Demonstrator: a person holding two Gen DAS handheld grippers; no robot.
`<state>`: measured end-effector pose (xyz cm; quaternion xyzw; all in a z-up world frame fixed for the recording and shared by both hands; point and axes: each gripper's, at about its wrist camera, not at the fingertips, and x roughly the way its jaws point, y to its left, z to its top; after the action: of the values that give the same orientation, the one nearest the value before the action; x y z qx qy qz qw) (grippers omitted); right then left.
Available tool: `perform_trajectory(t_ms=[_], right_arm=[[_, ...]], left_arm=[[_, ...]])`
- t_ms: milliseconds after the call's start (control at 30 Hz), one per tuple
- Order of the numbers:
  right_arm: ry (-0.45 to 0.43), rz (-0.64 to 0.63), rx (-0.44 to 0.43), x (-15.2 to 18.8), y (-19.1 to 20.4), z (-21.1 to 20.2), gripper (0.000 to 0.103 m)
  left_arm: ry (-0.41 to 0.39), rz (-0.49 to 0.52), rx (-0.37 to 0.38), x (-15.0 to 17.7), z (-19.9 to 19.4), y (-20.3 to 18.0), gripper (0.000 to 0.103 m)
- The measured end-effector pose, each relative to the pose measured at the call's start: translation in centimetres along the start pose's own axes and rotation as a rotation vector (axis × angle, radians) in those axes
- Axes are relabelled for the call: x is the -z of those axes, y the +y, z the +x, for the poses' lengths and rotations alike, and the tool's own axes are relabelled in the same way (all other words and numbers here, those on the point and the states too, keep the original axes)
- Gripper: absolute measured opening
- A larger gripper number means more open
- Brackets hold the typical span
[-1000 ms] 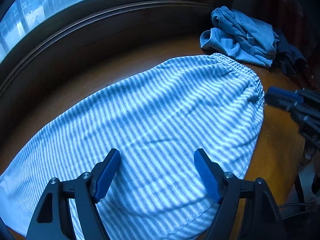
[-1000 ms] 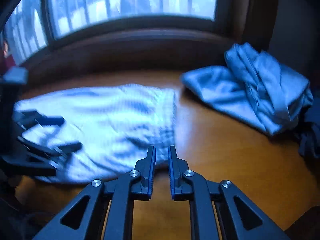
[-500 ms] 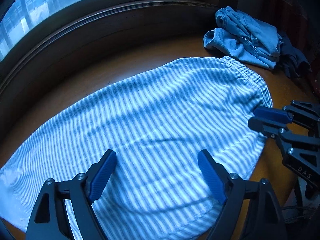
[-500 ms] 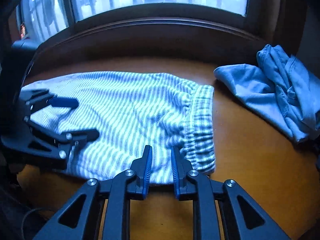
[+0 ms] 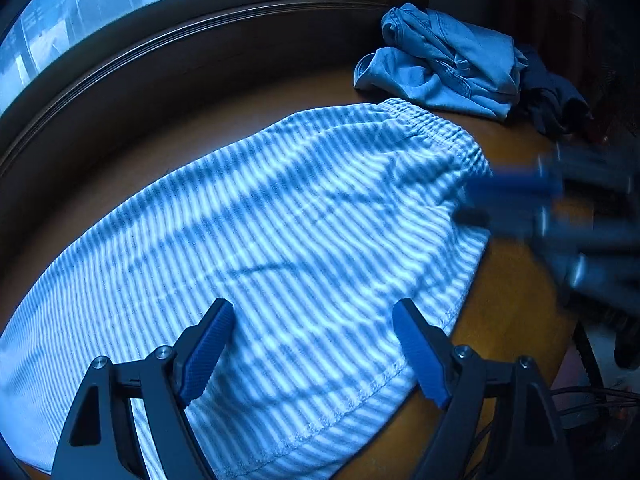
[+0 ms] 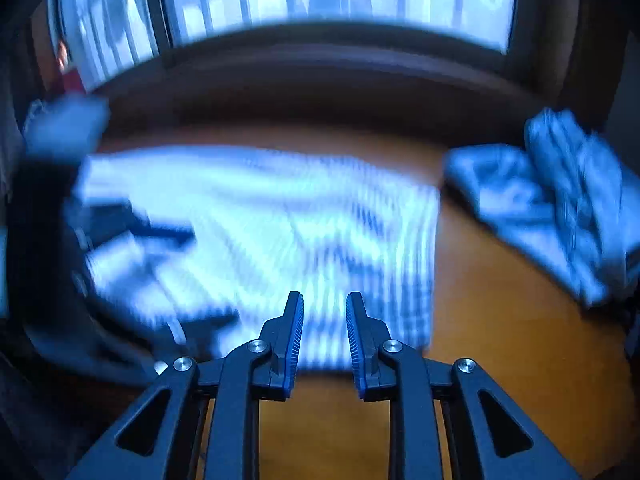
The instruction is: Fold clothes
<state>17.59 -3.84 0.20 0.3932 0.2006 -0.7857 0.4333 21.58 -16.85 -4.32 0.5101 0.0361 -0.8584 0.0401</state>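
A wooden table (image 5: 512,280) sits under a window (image 5: 120,8). The right gripper (image 6: 324,332), nearly closed half a second ago, now gapes narrowly over the striped shorts' (image 5: 260,220) waistband. The left gripper (image 5: 312,354) stays wide, empty, above the hem. One blue garment (image 5: 452,68) and one dark garment (image 5: 556,100) lie beyond.

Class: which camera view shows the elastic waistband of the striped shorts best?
The left wrist view: the waistband of the striped shorts is sharp, gathers visible. The right wrist view is motion-blurred, showing it only as a smeared edge.
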Motion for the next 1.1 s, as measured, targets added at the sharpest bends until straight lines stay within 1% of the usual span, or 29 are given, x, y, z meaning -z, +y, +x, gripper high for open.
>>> perform_trajectory(t_ms=[67,133,233,267,300,367,467,533,633,700,800,933,1100], right_arm=[[-0.023,-0.01,0.032,-2.2,0.0,1.0,0.027],[-0.009,0.01,0.049,-3.7,-0.6,3.2,0.028],[0.061,0.125,0.035,-5.0,-2.8,7.3,0.027],[0.076,0.155,0.03,-5.1,-3.6,8.4,0.024],[0.052,0.142,0.037,-5.3,-3.9,8.5,0.023],[0.057,0.096,0.052,-5.7,-3.8,8.8,0.023],[0.065,0.079,0.06,-6.1,-3.6,8.6,0.024],[0.063,0.101,0.05,-6.2,-3.6,7.9,0.027],[0.043,0.136,0.045,-6.3,-3.3,6.1,0.038],[0.035,0.151,0.034,-6.1,-2.6,4.9,0.047],[0.024,0.142,0.043,-5.8,-0.7,3.1,0.052],[0.026,0.12,0.059,-4.8,2.9,2.0,0.053],[0.047,0.089,0.047,-4.0,9.2,1.6,0.054]], left_arm=[[0.0,-0.004,-0.002,0.0,0.0,-0.1,0.082],[-0.001,-0.006,-0.004,0.0,0.2,-0.1,0.082],[-0.01,-0.005,-0.004,0.2,0.0,-0.1,0.082],[-0.015,-0.005,-0.004,0.2,0.0,-0.1,0.082],[-0.021,-0.006,-0.003,0.3,0.0,-0.1,0.082],[-0.026,-0.007,-0.004,0.4,-0.1,-0.1,0.082],[-0.014,-0.01,-0.004,0.3,-0.2,0.1,0.082],[0.007,-0.019,-0.011,0.2,-0.5,0.4,0.082],[0.002,-0.046,-0.045,0.8,-2.0,1.5,0.082],[-0.003,-0.084,-0.064,1.3,-3.4,3.0,0.082],[0.006,-0.144,-0.108,2.2,-4.9,5.7,0.082],[0.007,-0.219,-0.159,3.8,-6.9,9.7,0.082],[0.012,-0.295,-0.168,7.7,-9.8,13.9,0.082]])
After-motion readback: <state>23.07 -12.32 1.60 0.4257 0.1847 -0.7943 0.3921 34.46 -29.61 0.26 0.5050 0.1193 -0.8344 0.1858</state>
